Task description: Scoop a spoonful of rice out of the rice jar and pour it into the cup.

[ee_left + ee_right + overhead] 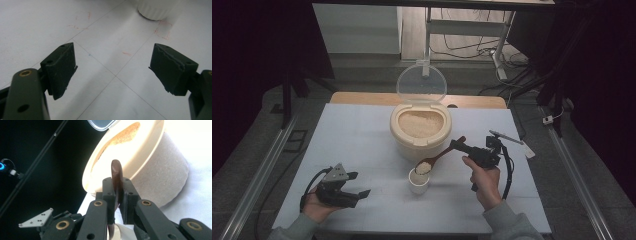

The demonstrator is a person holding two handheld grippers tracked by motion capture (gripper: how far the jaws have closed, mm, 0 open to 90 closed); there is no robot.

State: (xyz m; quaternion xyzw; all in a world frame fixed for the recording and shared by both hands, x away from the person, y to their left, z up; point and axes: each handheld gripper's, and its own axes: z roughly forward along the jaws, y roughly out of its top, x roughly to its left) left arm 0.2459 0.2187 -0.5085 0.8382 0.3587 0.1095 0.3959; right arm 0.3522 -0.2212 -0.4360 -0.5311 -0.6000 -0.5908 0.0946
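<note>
Red marks [163, 31] dot the white table [357, 145].

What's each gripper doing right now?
Left gripper: open, holding nothing, above the white table.
Right gripper: shut on the brown wooden spoon over the small white cup.

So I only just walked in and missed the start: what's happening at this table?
A person is scooping rice. The right tongs are shut on a wooden spoon, holding its heaped bowl over a small white cup in front of the open rice container. The left tongs rest open on the table, holding nothing.
</note>
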